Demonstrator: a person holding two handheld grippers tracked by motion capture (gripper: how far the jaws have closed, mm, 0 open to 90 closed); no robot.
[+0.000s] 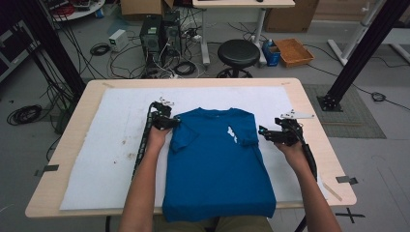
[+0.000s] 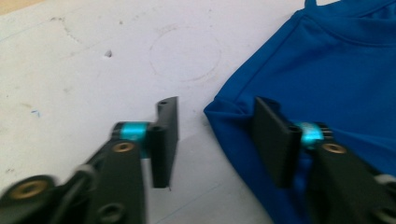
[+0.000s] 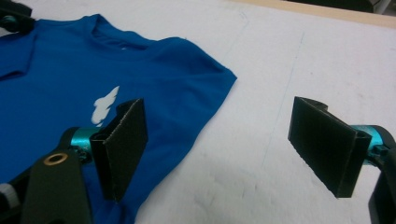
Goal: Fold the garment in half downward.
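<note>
A blue T-shirt (image 1: 217, 159) with a small white print (image 1: 232, 134) lies flat on the white sheet (image 1: 121, 125), its hem hanging over the table's near edge. My left gripper (image 1: 167, 121) is at the shirt's left sleeve. In the left gripper view its jaws stand apart (image 2: 217, 140), one over the white sheet and one over the blue cloth (image 2: 327, 60), with the folded sleeve edge between them and a gap beside it. My right gripper (image 1: 270, 135) is by the right sleeve, wide open (image 3: 224, 147). One jaw hangs over the shirt (image 3: 70, 84), the other over the sheet.
The wooden table (image 1: 87, 96) carries the white sheet, which has a few stains at the left. Behind the table stand a black stool (image 1: 238, 52), computer cases (image 1: 159, 34), a cardboard tray (image 1: 293, 51) and loose cables. Black frame posts (image 1: 360, 53) rise at both sides.
</note>
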